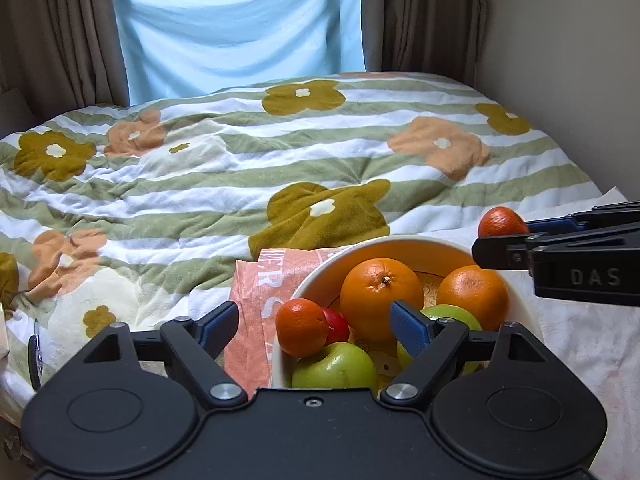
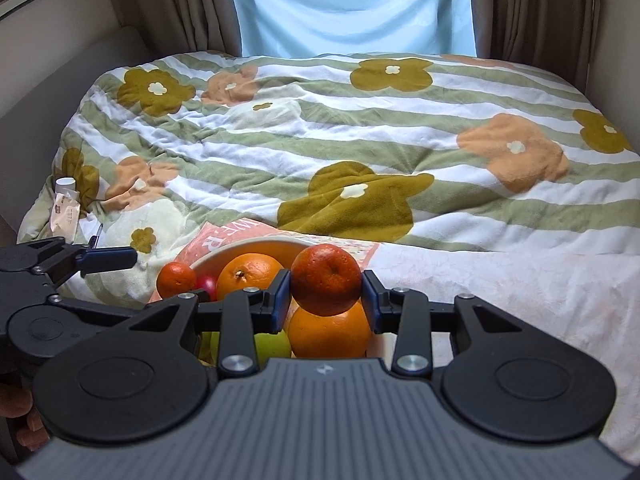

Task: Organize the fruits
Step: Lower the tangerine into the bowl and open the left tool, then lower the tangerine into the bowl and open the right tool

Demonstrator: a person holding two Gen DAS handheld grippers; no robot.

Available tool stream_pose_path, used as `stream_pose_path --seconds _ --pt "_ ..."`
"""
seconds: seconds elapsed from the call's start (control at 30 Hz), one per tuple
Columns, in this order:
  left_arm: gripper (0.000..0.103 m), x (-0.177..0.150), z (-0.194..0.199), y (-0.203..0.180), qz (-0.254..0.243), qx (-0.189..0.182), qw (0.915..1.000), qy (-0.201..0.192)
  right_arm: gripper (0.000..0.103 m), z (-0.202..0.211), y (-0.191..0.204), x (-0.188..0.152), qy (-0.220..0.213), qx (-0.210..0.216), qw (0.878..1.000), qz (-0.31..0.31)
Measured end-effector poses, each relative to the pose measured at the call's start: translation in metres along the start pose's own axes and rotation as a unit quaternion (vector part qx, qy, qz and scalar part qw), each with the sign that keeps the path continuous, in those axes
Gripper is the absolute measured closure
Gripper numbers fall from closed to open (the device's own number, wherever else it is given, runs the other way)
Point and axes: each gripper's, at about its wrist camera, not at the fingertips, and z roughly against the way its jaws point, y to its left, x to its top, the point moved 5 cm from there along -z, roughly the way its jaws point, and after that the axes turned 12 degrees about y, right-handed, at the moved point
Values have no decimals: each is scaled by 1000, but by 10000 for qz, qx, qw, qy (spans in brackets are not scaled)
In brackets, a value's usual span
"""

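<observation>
A white bowl (image 1: 404,246) with an orange inside sits on the bed and holds two oranges (image 1: 382,298), a small mandarin (image 1: 301,327), a red fruit (image 1: 337,326) and green apples (image 1: 334,368). My left gripper (image 1: 316,326) is open and empty, low over the bowl's near rim. My right gripper (image 2: 326,292) is shut on a dark orange mandarin (image 2: 326,280) and holds it just above an orange (image 2: 329,334) at the bowl's right side. The held mandarin (image 1: 502,222) and the right gripper's fingers (image 1: 520,250) also show in the left wrist view.
An orange printed cloth (image 1: 256,304) lies under the bowl's left side. A pale pink cloth (image 2: 500,280) covers the bed to the right. The flowered striped quilt (image 1: 240,168) spreads behind. A small tube and packet (image 2: 66,204) lie at the bed's left edge.
</observation>
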Motion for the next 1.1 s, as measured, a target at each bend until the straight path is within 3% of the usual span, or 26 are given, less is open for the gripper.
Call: stream_pose_path --seconds 0.17,0.23,0.33,0.73,0.8,0.87,0.9,1.1 --pt "16 -5 13 8 138 -56 9999 -59 51 -6 2 3 84 46 9999 33" --pt "8 -7 17 10 174 -100 9998 -61 51 -9 4 5 134 66 9999 57" --pt "5 -10 25 11 213 -175 9995 -144 51 -15 5 8 203 94 9997 76" --pt "5 -16 35 15 270 -207 9991 -259 48 -29 7 12 199 138 9996 153" --pt "5 -16 36 14 251 -205 9991 -270 34 -26 7 13 112 126 9997 148" --pt "5 -17 37 13 226 -191 9992 -283 13 -20 7 15 -12 100 9999 108" --pt "5 -18 38 13 219 -176 9992 -281 9 -17 6 15 -64 99 9999 80" --pt "5 -19 47 6 133 -155 9993 -312 5 3 5 11 -172 51 9998 -1"
